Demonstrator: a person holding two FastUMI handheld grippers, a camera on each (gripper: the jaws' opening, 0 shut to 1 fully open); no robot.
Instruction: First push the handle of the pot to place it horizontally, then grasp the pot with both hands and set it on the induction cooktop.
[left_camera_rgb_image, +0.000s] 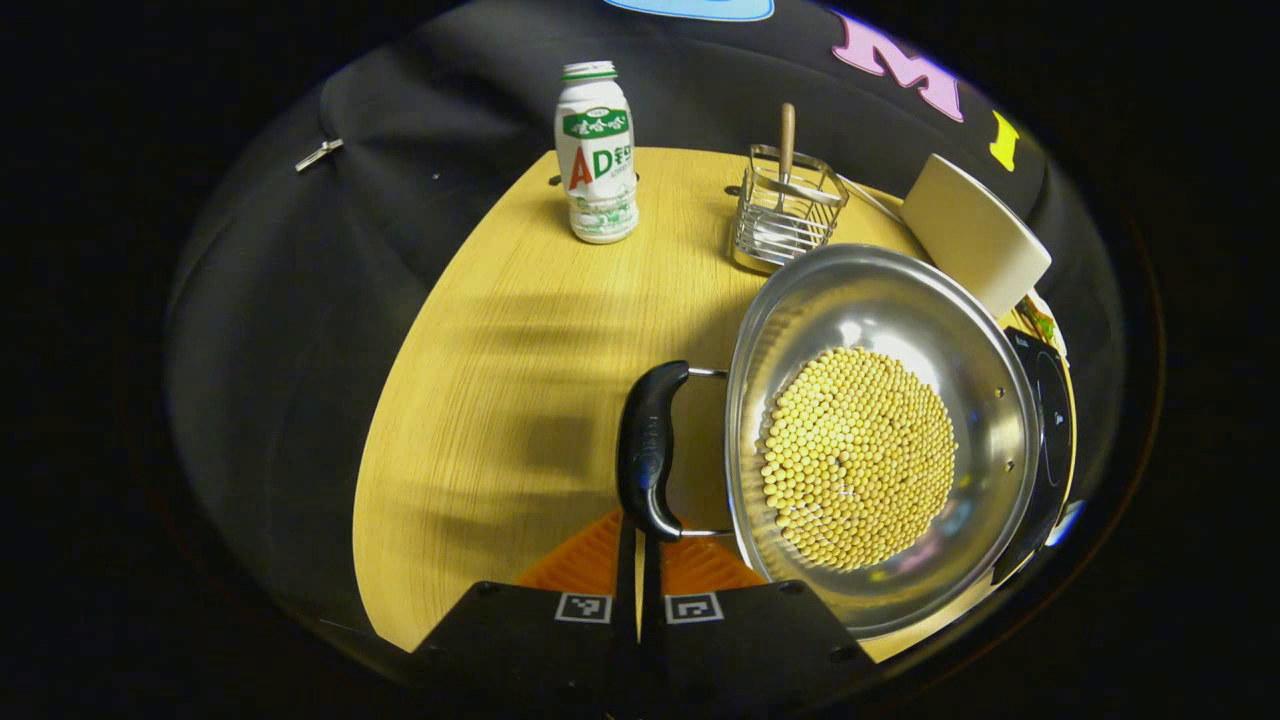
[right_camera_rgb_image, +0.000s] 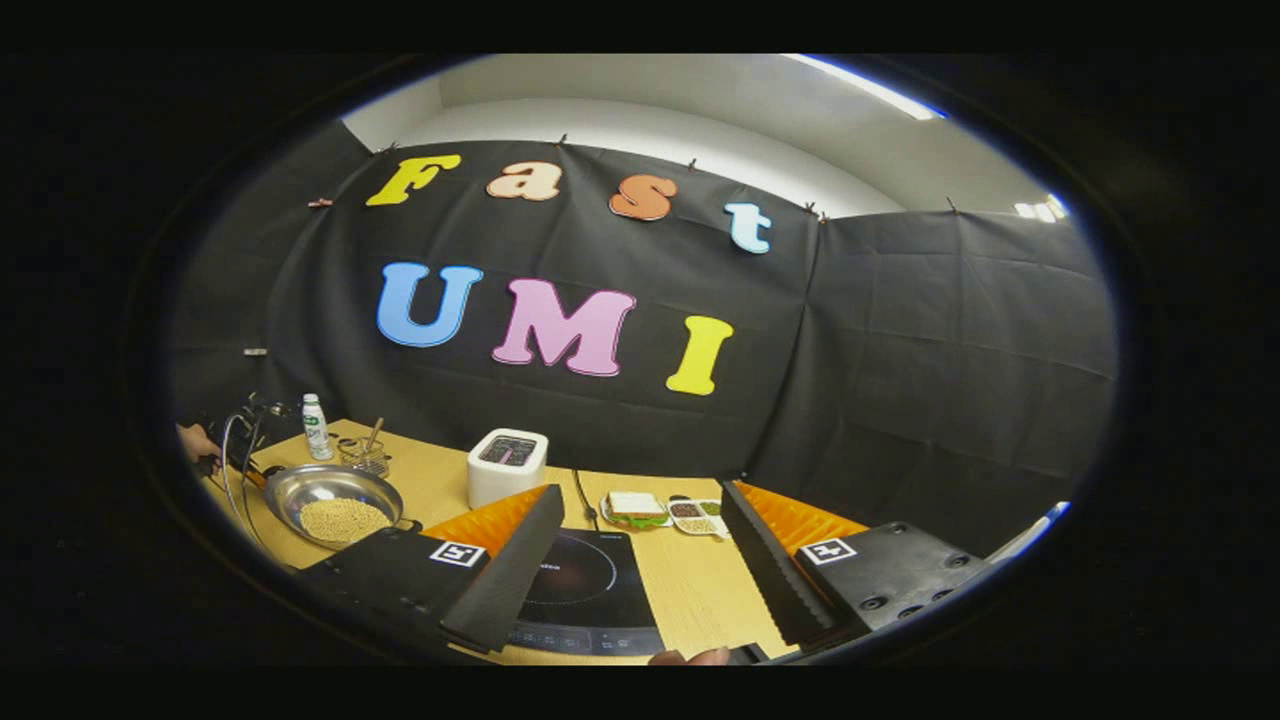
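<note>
A steel pot (left_camera_rgb_image: 860, 440) filled with yellow beans sits on the wooden table (left_camera_rgb_image: 520, 330), its far side next to the black induction cooktop (left_camera_rgb_image: 1048, 440). Its black side handle (left_camera_rgb_image: 650, 450) faces me. My left gripper (left_camera_rgb_image: 640, 530) is shut, fingertips right at the handle's near end, nothing clamped between them. In the right gripper view the pot (right_camera_rgb_image: 335, 500) lies far left, with a hand and the other gripper (right_camera_rgb_image: 215, 450) beside it. My right gripper (right_camera_rgb_image: 640, 490) is open, fingers spread wide above the cooktop (right_camera_rgb_image: 580, 580).
A white drink bottle (left_camera_rgb_image: 596, 150) and a wire holder (left_camera_rgb_image: 785, 205) with a wooden-handled utensil stand behind the pot. A white toaster (right_camera_rgb_image: 507, 465) is behind the cooktop, with a sandwich plate (right_camera_rgb_image: 635, 508) and a small divided dish (right_camera_rgb_image: 695, 515) to its right.
</note>
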